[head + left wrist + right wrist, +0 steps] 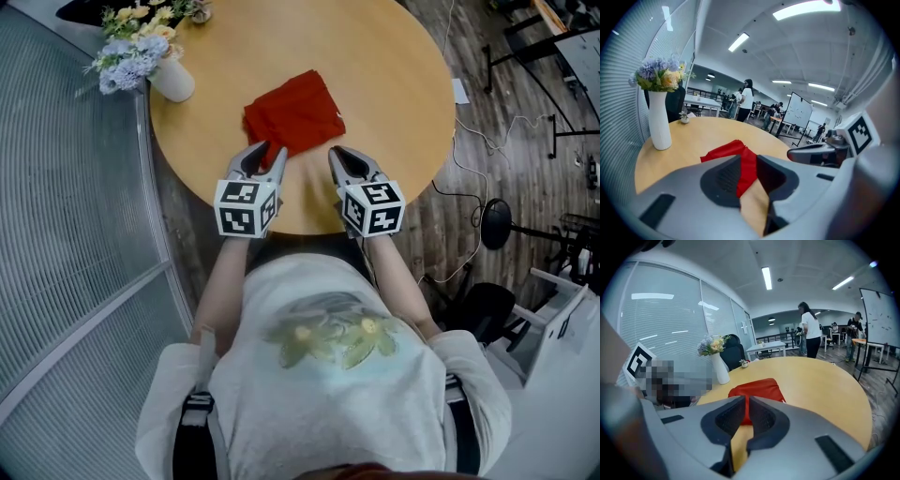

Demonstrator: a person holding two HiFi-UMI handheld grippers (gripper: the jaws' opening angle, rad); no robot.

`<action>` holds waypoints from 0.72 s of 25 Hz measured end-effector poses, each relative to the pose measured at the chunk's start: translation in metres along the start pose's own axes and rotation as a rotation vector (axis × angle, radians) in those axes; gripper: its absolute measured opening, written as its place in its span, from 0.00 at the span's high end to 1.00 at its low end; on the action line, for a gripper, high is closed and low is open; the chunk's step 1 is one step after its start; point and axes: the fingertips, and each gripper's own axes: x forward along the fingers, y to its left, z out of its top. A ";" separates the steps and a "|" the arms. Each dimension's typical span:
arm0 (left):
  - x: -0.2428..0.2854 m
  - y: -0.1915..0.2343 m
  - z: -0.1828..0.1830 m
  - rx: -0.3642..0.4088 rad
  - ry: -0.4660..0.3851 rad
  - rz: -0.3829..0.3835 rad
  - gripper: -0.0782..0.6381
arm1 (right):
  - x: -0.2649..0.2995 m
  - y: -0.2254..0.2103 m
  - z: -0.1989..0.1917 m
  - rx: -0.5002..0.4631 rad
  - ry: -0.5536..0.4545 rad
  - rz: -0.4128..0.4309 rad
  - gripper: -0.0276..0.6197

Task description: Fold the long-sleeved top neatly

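Observation:
The red long-sleeved top (293, 112) lies folded into a small rectangle on the round wooden table (394, 66). Both grippers hover over the table's near edge, short of the cloth and not touching it. My left gripper (267, 152) sits at the top's near left corner, its jaws apart with nothing between them. In the left gripper view the red top (726, 151) shows through the gap of that gripper (747, 161). My right gripper (336, 155) is near the right corner, its jaws drawn together and empty. In the right gripper view the top (757, 389) lies ahead of the gripper (746, 401).
A white vase of flowers (172, 80) stands at the table's left edge. A glass wall with blinds (66, 187) runs along the left. Cables and a black stand (494, 223) lie on the floor to the right. People stand far off in the room (809, 331).

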 end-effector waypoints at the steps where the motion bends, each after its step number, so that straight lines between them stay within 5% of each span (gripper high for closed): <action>1: -0.003 -0.001 0.001 0.013 -0.005 0.026 0.79 | -0.004 0.003 0.001 0.000 -0.010 0.006 0.90; 4: -0.011 -0.010 0.002 0.060 -0.012 0.062 0.88 | -0.014 0.011 0.001 0.003 -0.031 0.018 0.93; 10: -0.022 -0.044 -0.001 0.019 -0.019 -0.025 0.88 | -0.030 0.022 0.004 -0.036 -0.047 0.015 0.93; 18: -0.036 -0.059 0.009 0.044 -0.051 -0.032 0.89 | -0.046 0.035 0.006 -0.100 -0.047 0.031 0.93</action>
